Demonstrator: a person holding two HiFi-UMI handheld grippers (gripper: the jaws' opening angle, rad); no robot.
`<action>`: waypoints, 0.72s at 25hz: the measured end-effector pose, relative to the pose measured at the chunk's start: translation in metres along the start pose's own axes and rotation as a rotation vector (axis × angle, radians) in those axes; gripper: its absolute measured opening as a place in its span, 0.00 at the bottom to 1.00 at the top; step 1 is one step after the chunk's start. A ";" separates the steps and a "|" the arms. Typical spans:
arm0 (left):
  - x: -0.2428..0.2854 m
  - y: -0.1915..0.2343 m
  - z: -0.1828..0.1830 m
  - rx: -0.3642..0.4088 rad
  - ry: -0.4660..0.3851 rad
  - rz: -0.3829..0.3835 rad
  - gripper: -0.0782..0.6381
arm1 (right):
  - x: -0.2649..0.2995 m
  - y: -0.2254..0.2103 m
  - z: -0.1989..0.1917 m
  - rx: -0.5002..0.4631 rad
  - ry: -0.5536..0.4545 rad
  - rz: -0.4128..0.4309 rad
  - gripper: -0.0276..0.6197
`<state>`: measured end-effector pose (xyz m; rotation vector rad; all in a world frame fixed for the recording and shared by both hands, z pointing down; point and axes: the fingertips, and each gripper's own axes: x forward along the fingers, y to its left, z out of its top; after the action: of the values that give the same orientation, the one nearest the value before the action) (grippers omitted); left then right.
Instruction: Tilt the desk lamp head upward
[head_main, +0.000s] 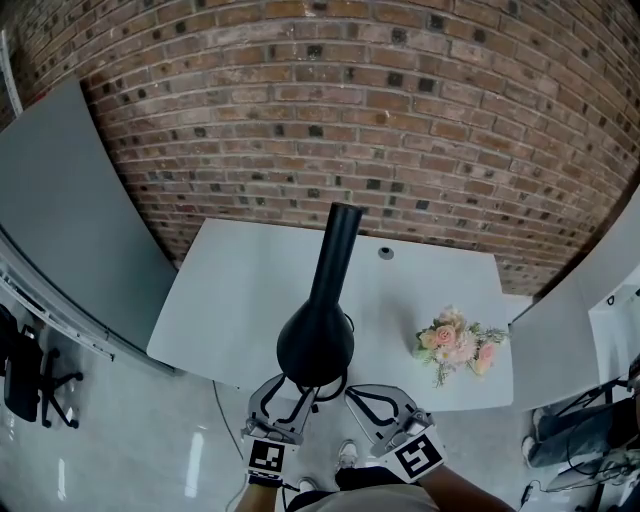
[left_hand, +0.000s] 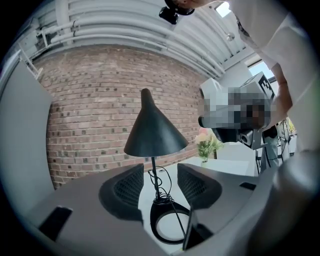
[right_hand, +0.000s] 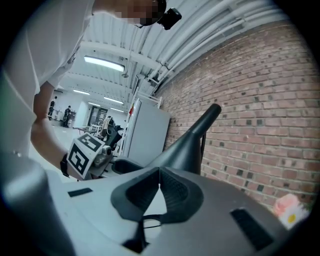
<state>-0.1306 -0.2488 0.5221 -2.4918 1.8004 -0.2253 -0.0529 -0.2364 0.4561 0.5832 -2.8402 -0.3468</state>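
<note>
Table (head_main: 230, 290) is set against the brick wall (head_main: 350, 100). It is flanked by a panel (head_main: 60, 220) at left and a second panel (head_main: 570, 330) at right. Desk lamp (head_main: 318, 320) is stood at the table's near edge, about mid-width. Its base ring (left_hand: 167, 227) is laid on the table, with the cable (left_hand: 161, 187) looped above it around the stem. Flowers (head_main: 458, 343) are placed right of the lamp, well apart from it. Left gripper (head_main: 292, 395) and right gripper (head_main: 368, 398) are held side by side just in front of the lamp. A chair (head_main: 25, 375) is seen on the floor, far left.
</note>
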 end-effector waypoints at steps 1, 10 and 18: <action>0.002 0.001 0.000 0.003 -0.001 0.006 0.38 | 0.001 -0.002 0.000 0.000 -0.002 0.001 0.07; 0.021 0.010 0.002 0.015 -0.046 0.047 0.33 | 0.012 -0.009 -0.002 -0.014 0.005 0.030 0.07; 0.024 0.019 0.016 -0.015 -0.094 0.092 0.17 | 0.010 -0.020 -0.008 -0.013 0.008 0.031 0.07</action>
<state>-0.1384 -0.2777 0.5061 -2.3786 1.8799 -0.0889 -0.0529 -0.2597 0.4603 0.5369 -2.8344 -0.3561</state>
